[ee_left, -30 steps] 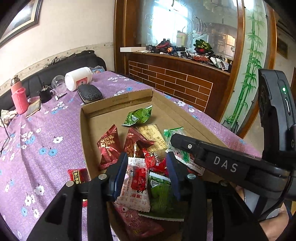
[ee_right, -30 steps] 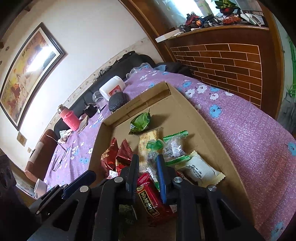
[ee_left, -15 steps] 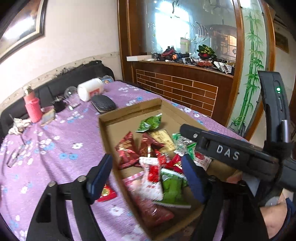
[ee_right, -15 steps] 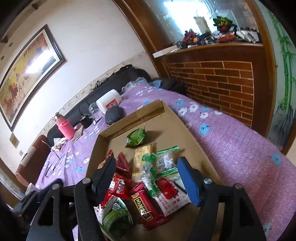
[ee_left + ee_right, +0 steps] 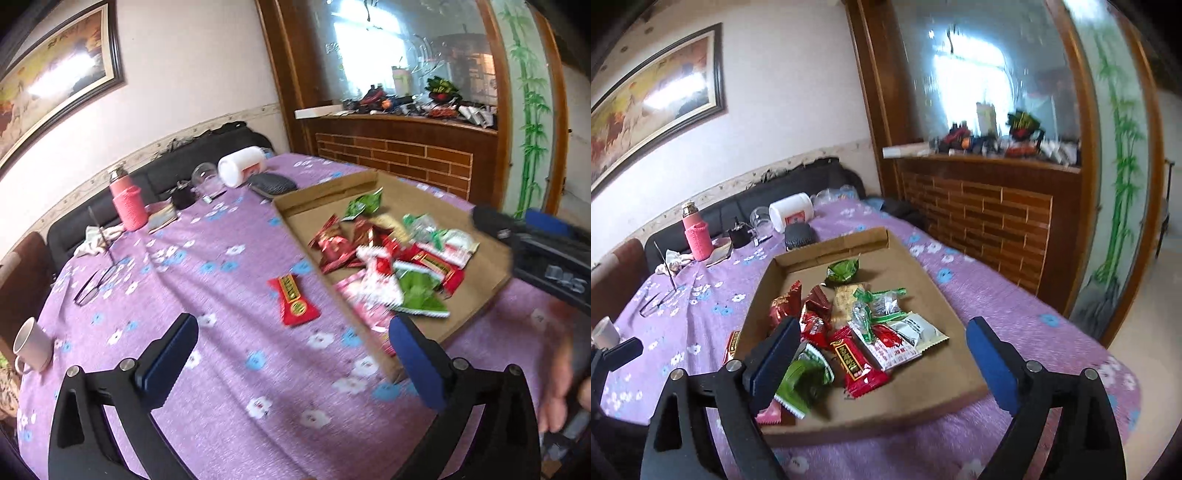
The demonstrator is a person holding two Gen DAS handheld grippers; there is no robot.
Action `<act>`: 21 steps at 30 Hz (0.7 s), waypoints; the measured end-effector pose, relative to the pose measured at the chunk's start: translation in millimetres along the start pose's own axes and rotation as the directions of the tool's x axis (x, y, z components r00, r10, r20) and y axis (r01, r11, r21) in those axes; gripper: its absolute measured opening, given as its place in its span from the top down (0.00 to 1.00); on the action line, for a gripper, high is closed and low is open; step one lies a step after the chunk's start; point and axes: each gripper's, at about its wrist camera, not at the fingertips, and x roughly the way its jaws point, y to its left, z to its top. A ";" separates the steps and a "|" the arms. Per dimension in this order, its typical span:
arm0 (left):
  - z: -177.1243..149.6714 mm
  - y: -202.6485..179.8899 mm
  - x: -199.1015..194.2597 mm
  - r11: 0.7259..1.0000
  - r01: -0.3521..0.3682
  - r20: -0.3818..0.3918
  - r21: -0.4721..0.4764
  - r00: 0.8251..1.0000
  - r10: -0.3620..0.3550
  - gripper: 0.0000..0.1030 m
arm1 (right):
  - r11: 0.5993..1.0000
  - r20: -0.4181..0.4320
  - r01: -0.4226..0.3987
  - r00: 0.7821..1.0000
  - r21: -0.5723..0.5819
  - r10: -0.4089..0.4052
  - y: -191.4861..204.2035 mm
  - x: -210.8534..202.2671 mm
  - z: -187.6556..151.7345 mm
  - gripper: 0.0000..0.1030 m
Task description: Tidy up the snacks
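Right wrist view: pile of wrapped snacks (image 5: 849,332) lying in a shallow cardboard tray (image 5: 934,295) on a purple flowered tablecloth (image 5: 1015,314), red, green and white packets heaped toward the tray's near left side, one green packet (image 5: 843,270) apart near the far wall. Right gripper (image 5: 882,354) above the tray's near edge, jaws spreading wide, nothing pressed between the blue pads (image 5: 991,365), packets only seen through the gap.

Left wrist view: same tray (image 5: 476,280) at right, one red packet (image 5: 293,301) lying outside it on the cloth, just beside its left wall. Left gripper (image 5: 291,362) over bare cloth near the tray's corner, jaws opening wide, gripping nothing. Right gripper's black body (image 5: 535,254) at the right edge, a blurred hand (image 5: 557,380) below it.

Farther back on the table: pink bottle (image 5: 127,201), white jar (image 5: 242,166) on its side, black pouch (image 5: 271,183), glasses (image 5: 96,282), white mug (image 5: 31,347) at the left edge.
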 end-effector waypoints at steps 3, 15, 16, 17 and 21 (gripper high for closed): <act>-1.9 0.3 5.7 0.999 -0.040 -0.036 0.013 0.999 0.040 0.00 | 0.998 0.042 0.054 0.998 -0.044 -0.052 12.8 -12.4 -4.8 0.01; -4.5 11.4 14.8 0.994 -0.105 -0.060 -0.012 0.993 0.104 0.00 | 0.985 0.058 0.131 0.991 -0.111 -0.125 28.1 -13.6 -7.3 0.01; -4.2 10.7 15.7 0.995 -0.103 -0.063 -0.007 0.993 0.103 0.00 | 0.986 0.046 0.127 0.991 -0.106 -0.123 26.7 -11.7 -7.5 0.01; -4.2 10.6 16.5 0.995 -0.098 -0.067 -0.007 0.993 0.097 0.00 | 0.987 0.040 0.126 0.992 -0.103 -0.123 25.8 -10.5 -7.4 0.01; -4.7 11.8 18.0 0.996 -0.086 -0.079 -0.018 0.993 0.084 0.00 | 0.987 0.033 0.128 0.992 -0.095 -0.125 23.7 -10.5 -8.3 0.01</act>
